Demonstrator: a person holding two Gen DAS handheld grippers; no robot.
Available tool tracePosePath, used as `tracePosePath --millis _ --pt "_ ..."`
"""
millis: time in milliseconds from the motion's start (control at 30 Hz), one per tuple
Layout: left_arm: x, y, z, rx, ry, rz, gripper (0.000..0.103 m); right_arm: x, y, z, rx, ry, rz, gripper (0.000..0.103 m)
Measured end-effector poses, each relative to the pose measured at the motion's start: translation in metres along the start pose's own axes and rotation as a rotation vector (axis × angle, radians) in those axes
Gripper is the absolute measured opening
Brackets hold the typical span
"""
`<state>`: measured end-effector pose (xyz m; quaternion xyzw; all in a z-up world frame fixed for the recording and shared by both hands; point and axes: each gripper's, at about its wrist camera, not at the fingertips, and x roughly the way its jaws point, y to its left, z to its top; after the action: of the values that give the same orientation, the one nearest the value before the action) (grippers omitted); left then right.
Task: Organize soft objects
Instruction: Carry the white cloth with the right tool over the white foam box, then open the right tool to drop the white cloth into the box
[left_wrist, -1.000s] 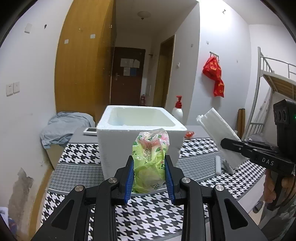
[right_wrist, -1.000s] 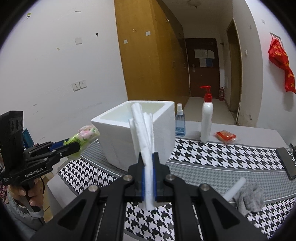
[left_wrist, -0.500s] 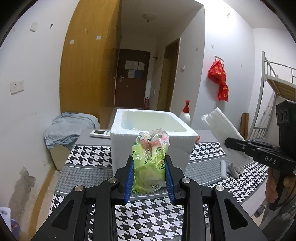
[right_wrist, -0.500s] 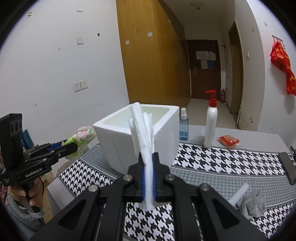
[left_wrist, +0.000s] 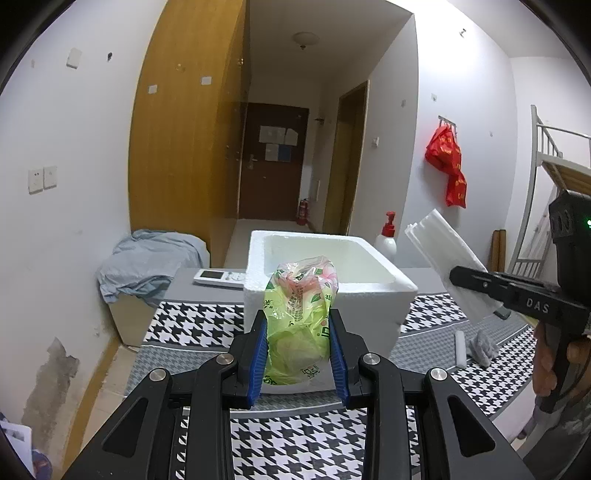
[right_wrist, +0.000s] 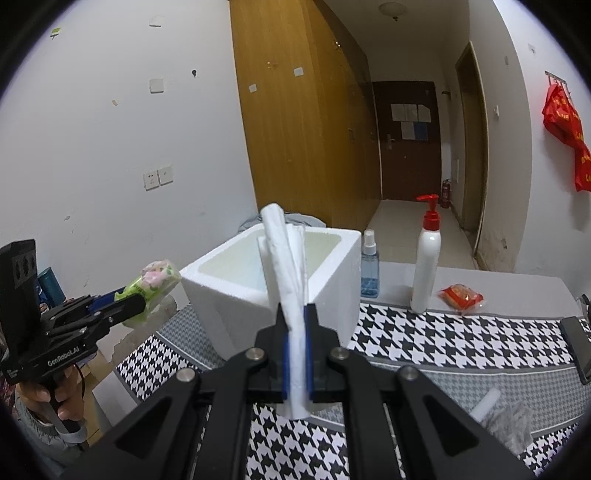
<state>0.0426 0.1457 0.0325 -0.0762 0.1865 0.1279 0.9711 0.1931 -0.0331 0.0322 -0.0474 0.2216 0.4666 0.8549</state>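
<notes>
My left gripper (left_wrist: 298, 325) is shut on a green plastic bag (left_wrist: 299, 317) printed with pink flowers, held above the table in front of the white foam box (left_wrist: 369, 299). From the right wrist view the same bag (right_wrist: 153, 282) sticks out of the left gripper (right_wrist: 147, 295) at the left. My right gripper (right_wrist: 295, 314) is shut on a folded white foam sheet (right_wrist: 286, 266) that stands upright before the box (right_wrist: 332, 266). In the left wrist view that sheet (left_wrist: 443, 262) tilts up from the right gripper (left_wrist: 456, 275) at the right.
On the houndstooth table cloth (right_wrist: 443, 336) lie a white roll (left_wrist: 460, 349) and a grey rag (left_wrist: 482, 341). A pump bottle (right_wrist: 426, 266), a blue spray bottle (right_wrist: 369, 269) and a red packet (right_wrist: 460, 295) stand behind. A remote (left_wrist: 219, 277) lies beside the box.
Both grippers have drawn back a little from the foam box with their loads still held; the box looks smaller and farther in both views.
</notes>
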Motion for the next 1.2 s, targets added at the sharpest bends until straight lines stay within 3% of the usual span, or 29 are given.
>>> tracePosePath --millis 433,1200 --pt "0.009 0.02 0.001 -0.013 0.006 0.071 0.032 0.033 0.007 0.023 -0.015 0.026 0.016 0.009" --pt "0.007 0.037 -0.004 -0.044 0.014 0.07 0.032 0.078 0.022 0.05 -0.039 0.058 0.011 0.009"
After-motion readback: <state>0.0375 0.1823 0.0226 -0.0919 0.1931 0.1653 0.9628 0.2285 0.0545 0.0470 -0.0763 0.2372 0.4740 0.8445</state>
